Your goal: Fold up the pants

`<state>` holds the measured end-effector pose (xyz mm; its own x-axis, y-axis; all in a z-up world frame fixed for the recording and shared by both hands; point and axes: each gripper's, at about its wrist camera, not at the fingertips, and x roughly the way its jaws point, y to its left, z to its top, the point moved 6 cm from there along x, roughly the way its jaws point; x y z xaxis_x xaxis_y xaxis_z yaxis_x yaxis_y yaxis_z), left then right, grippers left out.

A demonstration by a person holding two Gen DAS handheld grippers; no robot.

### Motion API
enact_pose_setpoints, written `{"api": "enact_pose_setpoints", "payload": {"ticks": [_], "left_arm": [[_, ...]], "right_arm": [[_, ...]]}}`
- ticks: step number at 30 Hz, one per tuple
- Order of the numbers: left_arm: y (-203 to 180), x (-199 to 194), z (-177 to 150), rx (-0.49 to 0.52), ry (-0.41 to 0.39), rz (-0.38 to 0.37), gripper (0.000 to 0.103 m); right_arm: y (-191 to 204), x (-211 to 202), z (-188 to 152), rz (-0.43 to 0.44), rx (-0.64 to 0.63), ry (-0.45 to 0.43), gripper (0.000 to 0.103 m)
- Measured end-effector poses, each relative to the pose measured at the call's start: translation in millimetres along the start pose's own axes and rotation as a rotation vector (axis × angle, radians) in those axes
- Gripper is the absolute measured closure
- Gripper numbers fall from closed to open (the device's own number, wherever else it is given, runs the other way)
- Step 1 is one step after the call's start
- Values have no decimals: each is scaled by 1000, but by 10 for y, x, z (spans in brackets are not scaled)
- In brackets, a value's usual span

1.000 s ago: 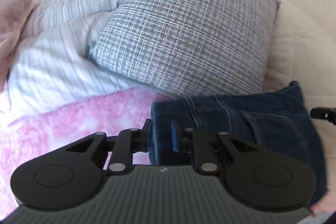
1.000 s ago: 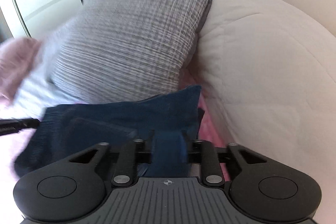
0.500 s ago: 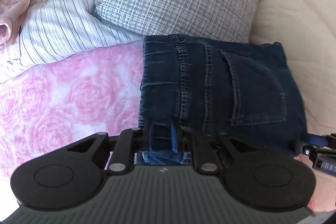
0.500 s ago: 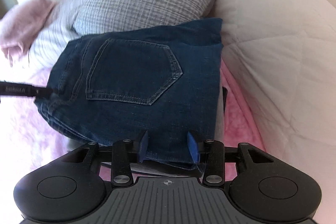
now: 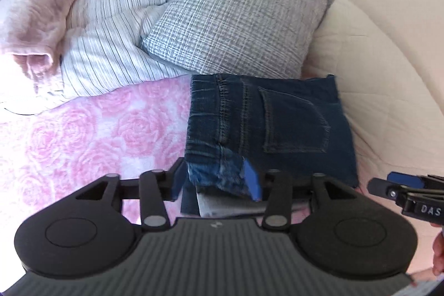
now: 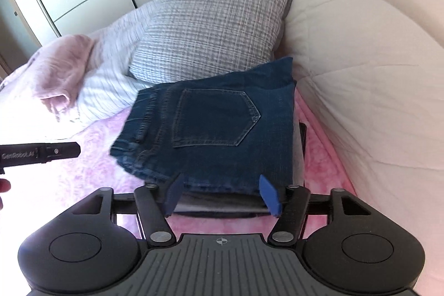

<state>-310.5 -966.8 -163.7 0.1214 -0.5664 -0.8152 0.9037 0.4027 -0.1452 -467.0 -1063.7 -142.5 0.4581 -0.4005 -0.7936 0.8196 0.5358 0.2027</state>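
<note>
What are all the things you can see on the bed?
folded jeans: 1, dark blue, on a stack of other folded clothes, in front of the pillow
folded clothes: a few, grey and dark, under the jeans
grey pillow: 1, grey checked, against the cream headboard
striped duvet: 1, white with thin stripes, left of the pillow
pink blanket: 1, pale pink, bunched far left
rose bedspread: 1, pink, underneath everything
left gripper: 1, black with blue pads, jaws open
right gripper: 1, same, jaws open

Bright daylight, blown-out left, fisheye-warped edges
</note>
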Motion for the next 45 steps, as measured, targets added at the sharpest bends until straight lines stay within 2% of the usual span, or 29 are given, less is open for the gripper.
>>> {"api": "enact_pose_setpoints", "payload": {"ticks": [6,7,12,16,23,28,37,45], "left_arm": [[-150,-575,-154,88,-19,7,40],[-170,-661,-178,94,-26,8,35],[-229,-1001,-351,120,-47,6,30],[-234,-1273,-498,134,-77,0,17],[-187,-1689,-768,141,-105,-1,2],[-136,-1850,-983,178,-110,54,1],[-97,-2090,-1272,204,-99,2,1],[-144,-2170,-1388,212,-98,-17,1]], "right_arm": [[182,-412,-164,-14,2,-12,41],[208,-465,-194,-18,-1,-12,41],[340,-786,-362,-52,-9,-20,41],[428,-1008,-526,-49,14,-34,41],[647,-1372,-819,-67,23,-58,41],[769,-1587,-1015,-58,45,-56,41],[961,-1910,-1238,-46,50,-76,41],[1028,-1963,-1346,-43,40,-67,41]]}}
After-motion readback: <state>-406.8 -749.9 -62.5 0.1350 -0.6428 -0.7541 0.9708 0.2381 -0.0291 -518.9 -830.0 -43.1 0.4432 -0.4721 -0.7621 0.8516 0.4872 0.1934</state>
